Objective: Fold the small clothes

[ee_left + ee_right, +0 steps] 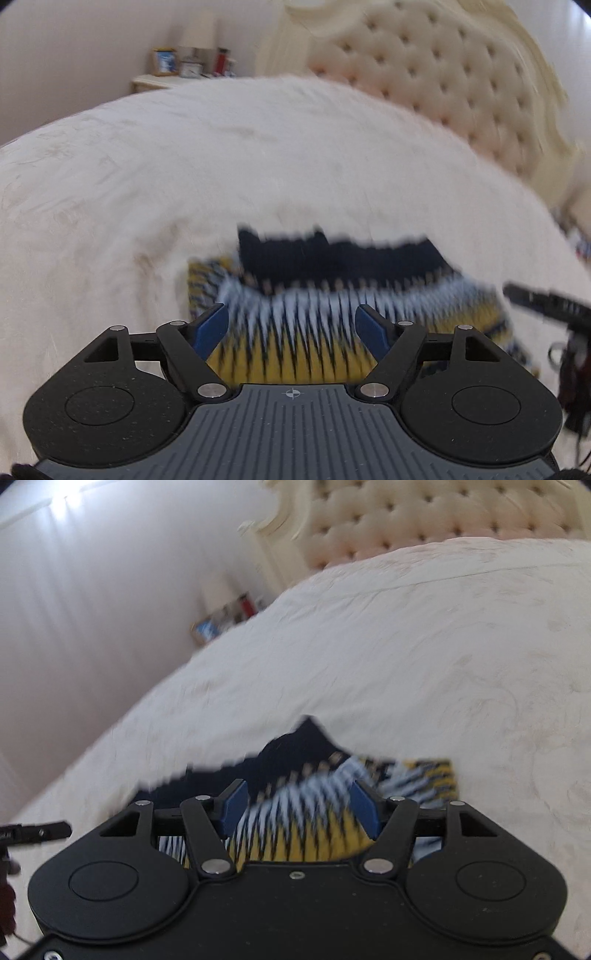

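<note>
A home bedroom — tufted headboard [436,74], white bedspread [258,147], bedside table [155,81] with lamp [199,33].

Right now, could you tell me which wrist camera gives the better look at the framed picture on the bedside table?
The left wrist view: the framed picture stands upright and fairly sharp beside a lamp. In the right wrist view the same frame appears tilted, smeared by motion blur, partly cut off by the bed.
</note>
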`<control>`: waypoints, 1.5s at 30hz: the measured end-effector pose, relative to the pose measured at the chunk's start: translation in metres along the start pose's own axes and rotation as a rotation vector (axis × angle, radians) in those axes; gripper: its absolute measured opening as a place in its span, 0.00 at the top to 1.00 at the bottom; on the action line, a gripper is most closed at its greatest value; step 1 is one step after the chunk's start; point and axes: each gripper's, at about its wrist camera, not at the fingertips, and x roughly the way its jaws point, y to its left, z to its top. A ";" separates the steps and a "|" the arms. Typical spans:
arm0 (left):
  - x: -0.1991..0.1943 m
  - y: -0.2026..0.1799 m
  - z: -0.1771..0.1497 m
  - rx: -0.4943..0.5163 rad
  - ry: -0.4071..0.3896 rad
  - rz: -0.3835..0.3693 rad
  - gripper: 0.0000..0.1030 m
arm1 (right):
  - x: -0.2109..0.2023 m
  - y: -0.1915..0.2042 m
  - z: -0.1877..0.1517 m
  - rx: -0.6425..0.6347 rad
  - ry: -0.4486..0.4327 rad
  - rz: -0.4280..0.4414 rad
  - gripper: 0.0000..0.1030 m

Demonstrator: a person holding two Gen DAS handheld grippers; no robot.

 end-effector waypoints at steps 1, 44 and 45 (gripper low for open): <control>0.003 -0.003 -0.007 0.023 0.016 0.010 0.27 | 0.000 0.005 -0.005 -0.034 0.016 -0.003 0.35; -0.009 -0.002 -0.044 -0.067 -0.026 0.176 0.21 | -0.024 0.009 -0.105 -0.304 0.109 -0.150 0.26; -0.004 -0.002 -0.043 -0.055 -0.030 0.195 0.21 | -0.023 0.009 -0.105 -0.304 0.109 -0.150 0.25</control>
